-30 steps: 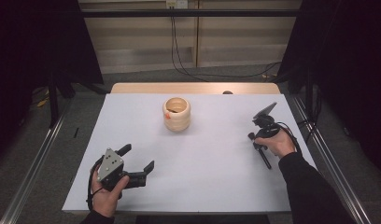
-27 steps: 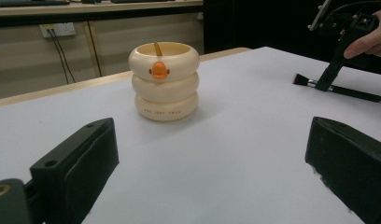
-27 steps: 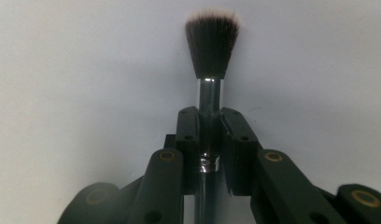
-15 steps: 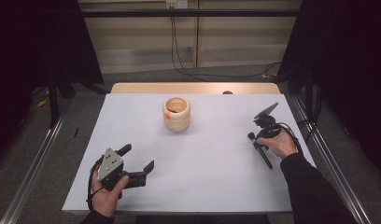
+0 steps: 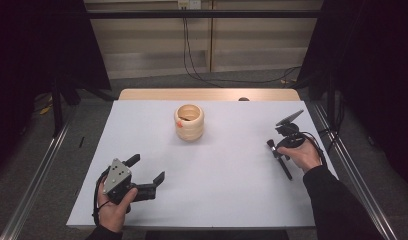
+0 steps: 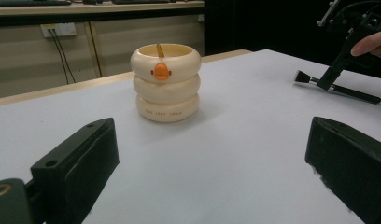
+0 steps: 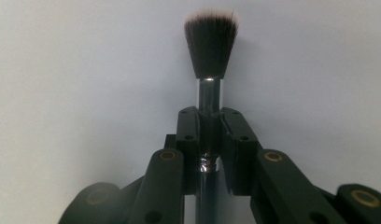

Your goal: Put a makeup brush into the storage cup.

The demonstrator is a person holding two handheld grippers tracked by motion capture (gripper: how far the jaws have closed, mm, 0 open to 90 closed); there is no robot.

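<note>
**Brush gripped at right, holder at far centre**

The right tongs are seen clamped on the ferrule of the makeup brush, which lies on the white surface at the right, bristles toward the far side. The ringed cream holder stands to the left and farther off (well apart), so the brush's long axis would probably need turning upright. The left tongs rest near left, spread wide and empty.

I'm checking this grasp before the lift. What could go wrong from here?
The right gripper is shut on the makeup brush near the ferrule, so the long handle behind may sag or swing once lifted. The cup has a narrow mouth and already holds a stick; a tilted brush could catch the rim and tip it.
</note>
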